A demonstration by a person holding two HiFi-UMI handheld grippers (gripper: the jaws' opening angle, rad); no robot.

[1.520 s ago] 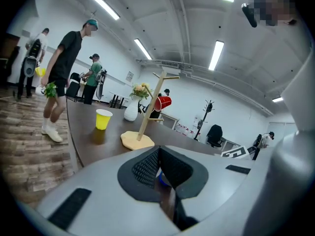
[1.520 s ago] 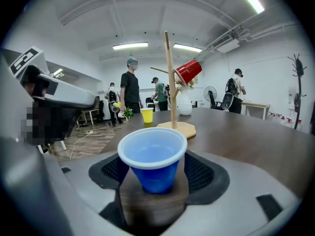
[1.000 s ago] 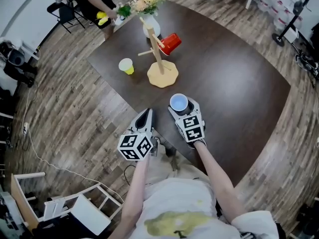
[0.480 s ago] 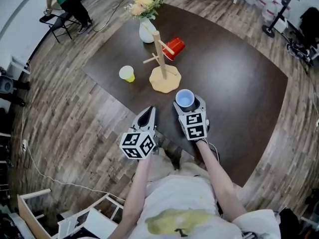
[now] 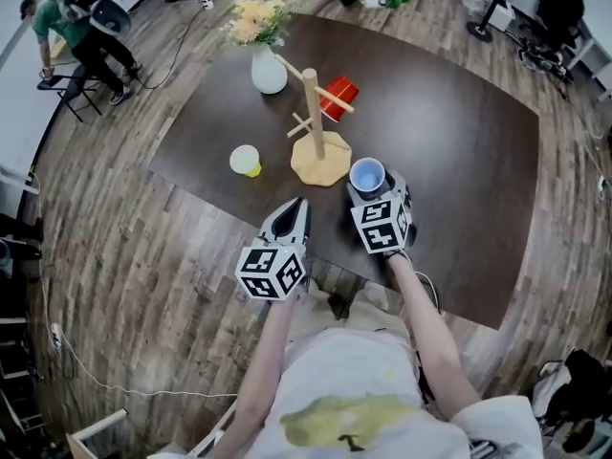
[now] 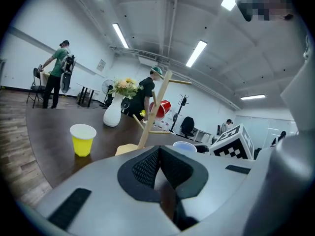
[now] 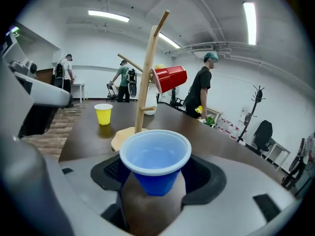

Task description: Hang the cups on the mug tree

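Observation:
The wooden mug tree stands on the dark table, with a red cup hung on one of its right pegs. My right gripper is shut on an upright blue cup, just right of the tree's base. In the right gripper view the blue cup sits between the jaws, with the tree and red cup behind it. A yellow cup stands left of the tree. My left gripper is shut and empty near the table's front edge, its pads meeting.
A white vase with flowers stands behind the tree. People move about on the wooden floor beyond the table, one at the far left. The table's near edge runs just under both grippers.
Both grippers have moved forward over the table toward the mug tree. The blue cup, still held, now sits close beside the tree's base.

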